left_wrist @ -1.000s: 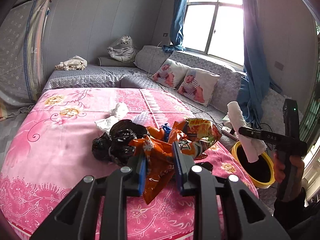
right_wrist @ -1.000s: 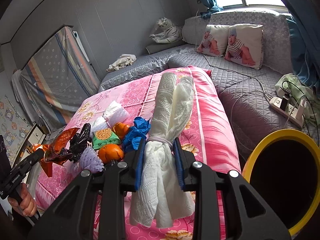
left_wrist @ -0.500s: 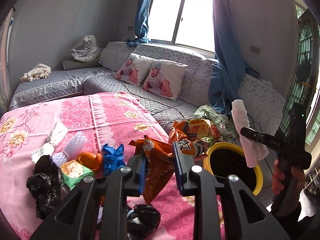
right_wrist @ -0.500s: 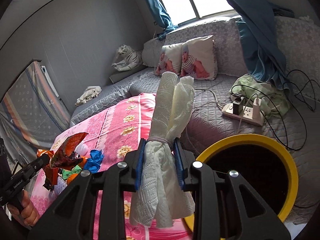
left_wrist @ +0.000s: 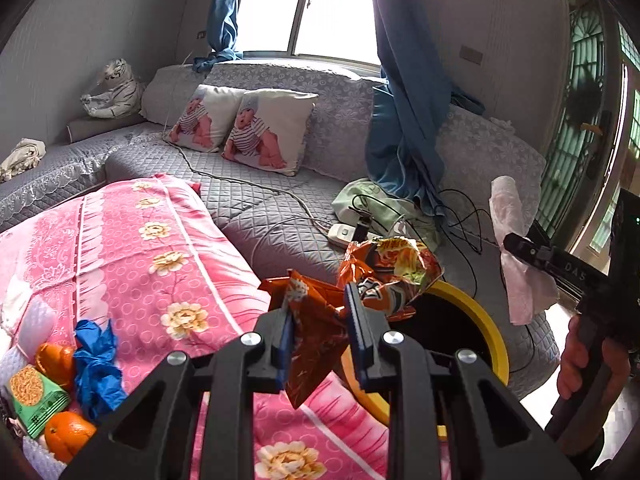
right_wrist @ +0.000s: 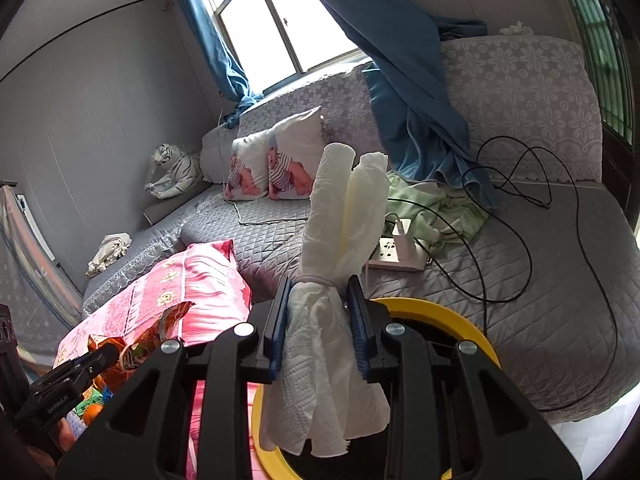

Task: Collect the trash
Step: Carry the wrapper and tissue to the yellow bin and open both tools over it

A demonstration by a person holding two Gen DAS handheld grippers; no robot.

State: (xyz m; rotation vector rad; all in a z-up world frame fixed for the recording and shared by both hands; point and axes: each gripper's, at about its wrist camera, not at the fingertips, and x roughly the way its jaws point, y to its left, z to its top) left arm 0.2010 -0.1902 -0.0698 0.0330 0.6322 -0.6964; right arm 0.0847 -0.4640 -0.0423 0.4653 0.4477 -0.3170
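Two loads are at the drop-off step: the left gripper [left_wrist: 320, 322] clamps an orange wrapper [left_wrist: 316, 320] at the yellow bin [left_wrist: 476, 312] rim, the right gripper [right_wrist: 320, 320] clamps tissue [right_wrist: 332, 344] over it, so both jaws should next open above the bin mouth.

Grey walls [left_wrist: 100, 20], bright window [left_wrist: 312, 4], blue curtains [left_wrist: 404, 120], grey quilted sofa [left_wrist: 248, 196].

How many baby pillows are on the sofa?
2. The pillows lean side by side against the sofa back under the window: one on the left, one on the right.
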